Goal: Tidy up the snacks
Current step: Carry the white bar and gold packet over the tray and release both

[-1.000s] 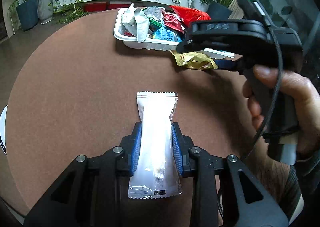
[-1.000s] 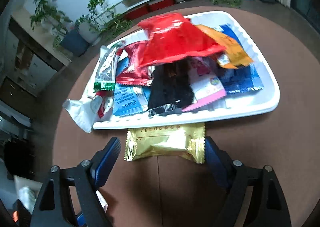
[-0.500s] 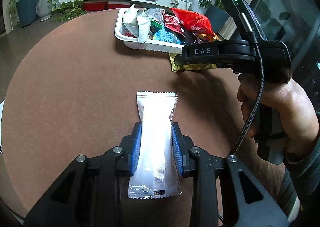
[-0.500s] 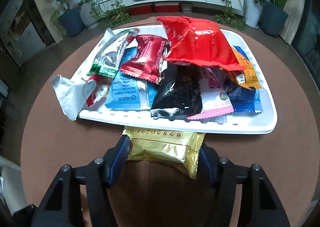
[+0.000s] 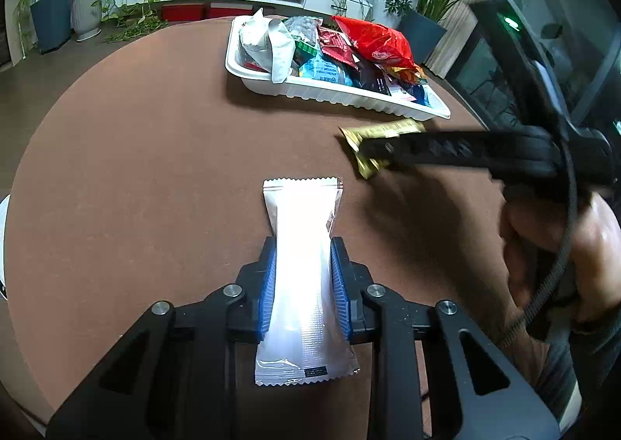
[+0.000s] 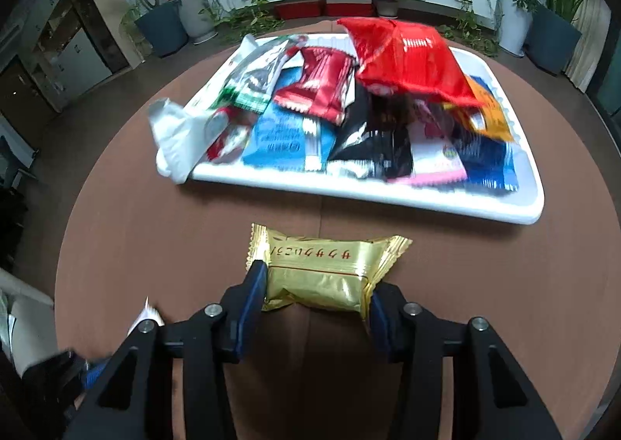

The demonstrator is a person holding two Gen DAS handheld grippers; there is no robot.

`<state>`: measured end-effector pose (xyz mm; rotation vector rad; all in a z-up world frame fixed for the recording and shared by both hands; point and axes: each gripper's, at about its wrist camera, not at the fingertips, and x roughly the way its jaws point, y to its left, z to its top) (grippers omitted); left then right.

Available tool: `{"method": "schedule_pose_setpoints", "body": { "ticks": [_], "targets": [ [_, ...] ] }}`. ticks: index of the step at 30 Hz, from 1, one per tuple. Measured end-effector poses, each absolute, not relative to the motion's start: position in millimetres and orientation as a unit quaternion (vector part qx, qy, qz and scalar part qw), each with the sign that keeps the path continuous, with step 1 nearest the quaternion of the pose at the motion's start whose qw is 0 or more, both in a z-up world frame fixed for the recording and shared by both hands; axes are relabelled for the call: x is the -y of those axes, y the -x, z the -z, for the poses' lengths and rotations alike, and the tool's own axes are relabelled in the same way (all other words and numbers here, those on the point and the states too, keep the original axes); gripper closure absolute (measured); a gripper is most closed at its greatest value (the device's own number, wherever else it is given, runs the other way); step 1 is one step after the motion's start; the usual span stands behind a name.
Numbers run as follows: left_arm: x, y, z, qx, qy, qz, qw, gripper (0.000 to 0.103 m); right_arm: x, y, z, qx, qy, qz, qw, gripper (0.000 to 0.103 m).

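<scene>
The left tongs (image 5: 302,296) sit at the lower centre of the left wrist view, clamped on the long white plastic snack sachet (image 5: 304,277); the blue pads (image 5: 268,292) press both long sides of the sachet, which extends up the frame over the round brown table (image 5: 136,153). The right tongs (image 6: 316,302) sit at the lower centre of the right wrist view, clamped on the gold foil snack packet (image 6: 330,269); red printed characters run across the packet's upper face; the packet's left end is pinched by the left pad, its right end by the right pad. Whether the packet touches the table cannot be told. In the left wrist view the same packet (image 5: 382,135) shows at centre right, partly covered by the black body of the right tongs, which a bare hand (image 5: 562,246) grips at the right edge. The white rectangular plastic tray (image 6: 388,191) lies on the table in the upper half of the right wrist view, apart from the gold packet; it holds a heap of snack bags, with a large red bag (image 6: 407,59) on top, a dark red wrapper (image 6: 322,87), a blue packet (image 6: 283,137) and a black packet (image 6: 372,145) beneath. A crumpled white wrapper (image 6: 174,141) hangs over the tray's left end.
</scene>
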<state>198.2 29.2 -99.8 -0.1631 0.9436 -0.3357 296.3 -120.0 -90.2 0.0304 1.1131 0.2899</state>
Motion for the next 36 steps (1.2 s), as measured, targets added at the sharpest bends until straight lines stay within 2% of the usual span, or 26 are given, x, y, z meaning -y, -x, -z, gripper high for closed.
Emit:
{"method": "schedule_pose_setpoints", "body": {
  "ticks": [8, 20, 29, 36],
  "targets": [
    [-26.1, -195.8, 94.6, -0.450, 0.082, 0.169, 0.873, 0.081, 148.5, -244.3, 79.4, -0.508, -0.041, -0.159, 0.846, 0.054],
    [-16.4, -211.3, 37.2, -0.412, 0.068, 0.177, 0.891, 0.081, 220.2, -226.8, 29.4, -0.450, -0.102, -0.145, 0.875, 0.054],
    [-17.3, -271.1, -35.2, -0.368, 0.046, 0.169, 0.913, 0.081, 257.0, -274.7, -15.4, -0.415, -0.143, -0.140, 0.887, 0.054],
    [0.5, -337.7, -52.9, -0.375, 0.034, 0.157, 0.913, 0.081, 261.0, -357.0, -28.0, -0.428, -0.187, -0.144, 0.872, 0.053]
  ]
}}
